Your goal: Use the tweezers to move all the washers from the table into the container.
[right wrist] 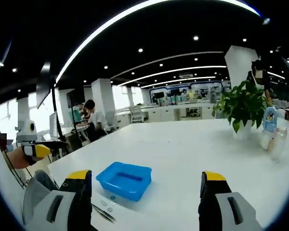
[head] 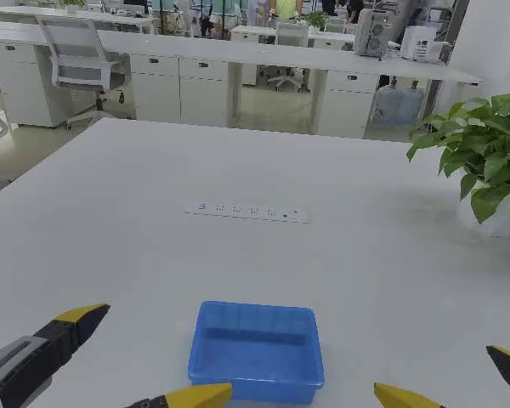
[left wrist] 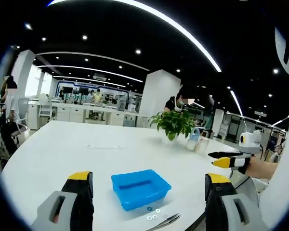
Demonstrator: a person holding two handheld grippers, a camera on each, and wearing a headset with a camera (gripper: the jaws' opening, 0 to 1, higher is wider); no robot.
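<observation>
I hold the left gripper (left wrist: 148,178) low over the white counter (head: 365,272). Its fingers (left wrist: 79,192) are spread wide apart and hold nothing. The right gripper (right wrist: 146,175) is the same: its fingers (right wrist: 213,192) are wide open and have nothing in them.

The thin silver metal tweezers (left wrist: 166,220) lie flat on the counter, on the side of the shallow blue plastic container (head: 255,353) that is nearest to me. A few small silver metal washers (left wrist: 154,213) lie between the tweezers and the container, just beside its wall. They are too tiny for me to count well.

I think the tweezers are light, hard and a bit springy. They look smooth, so they may slip. They lie flat, so it may be tricky to get a finger under them. I would take them around the middle of the two arms, not at the sharp tips. Then a soft squeeze should close the tips.

I think the washers are very light, flat and slippery. They could slide away or flip if I poke them. I would pinch each one on its rim, with one tweezer tip through the hole.

The container is open on top. I can see its blue floor, and it looks empty. No washer is inside it yet.
</observation>
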